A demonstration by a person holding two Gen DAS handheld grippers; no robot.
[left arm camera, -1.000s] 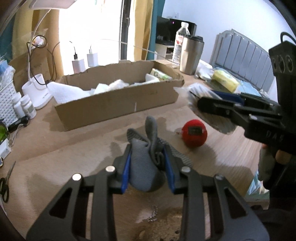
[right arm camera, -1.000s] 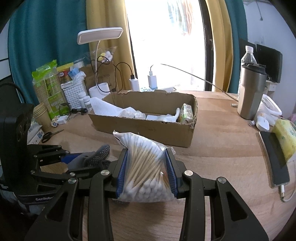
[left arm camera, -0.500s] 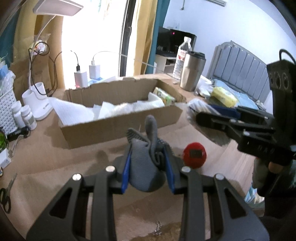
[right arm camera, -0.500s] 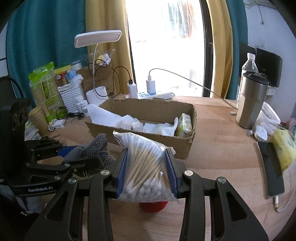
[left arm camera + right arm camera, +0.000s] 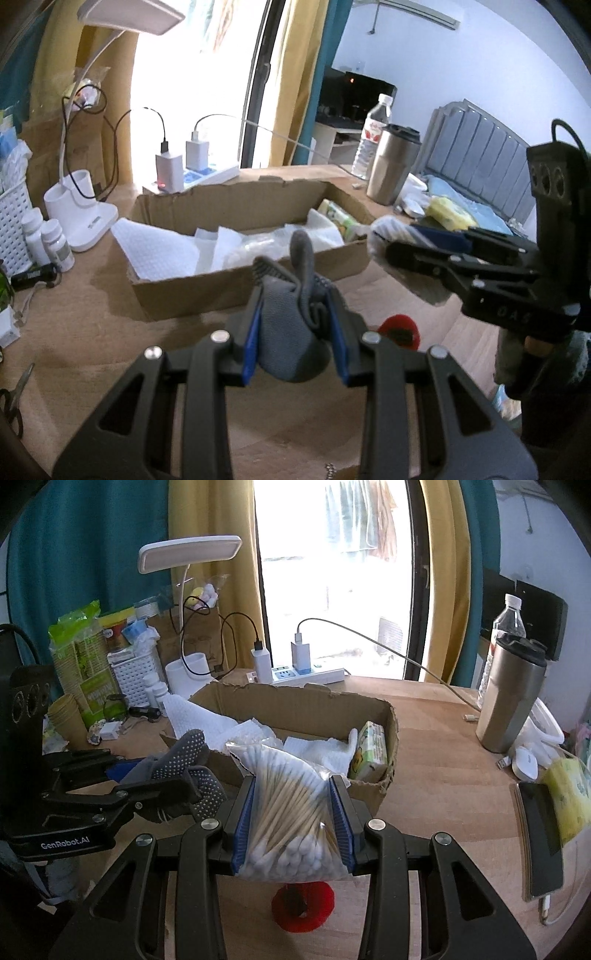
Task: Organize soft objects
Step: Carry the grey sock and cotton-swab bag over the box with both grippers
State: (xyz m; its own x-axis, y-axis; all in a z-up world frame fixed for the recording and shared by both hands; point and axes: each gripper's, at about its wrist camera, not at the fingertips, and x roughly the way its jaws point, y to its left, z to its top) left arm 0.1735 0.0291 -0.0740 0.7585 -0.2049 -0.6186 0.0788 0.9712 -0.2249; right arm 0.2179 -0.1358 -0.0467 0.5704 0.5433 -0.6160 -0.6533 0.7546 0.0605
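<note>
My left gripper [image 5: 295, 336] is shut on a grey dotted glove [image 5: 288, 332], held above the table in front of the cardboard box [image 5: 236, 291]. It also shows in the right wrist view [image 5: 184, 771]. My right gripper [image 5: 293, 823] is shut on a clear bag of cotton swabs [image 5: 291, 808], held above the table near the box's front right corner [image 5: 384, 786]; the bag shows in the left wrist view [image 5: 402, 258]. A red soft ball [image 5: 303, 904] lies on the table below the bag, also in the left wrist view [image 5: 400, 330]. The box holds white tissues [image 5: 221, 723] and a green packet [image 5: 369, 753].
A steel tumbler [image 5: 511, 694] and water bottle [image 5: 506, 635] stand at the right. A phone [image 5: 543, 838] and yellow pack [image 5: 569, 797] lie at the right edge. A lamp base [image 5: 79, 210], white basket [image 5: 13, 218], pill bottles [image 5: 55, 243], scissors [image 5: 14, 398] and chargers [image 5: 181, 166] crowd the left.
Both grippers have risen and moved toward the box with their loads. The box looks nearer and I see into it; the red ball now lies lower, under the swab bag.
</note>
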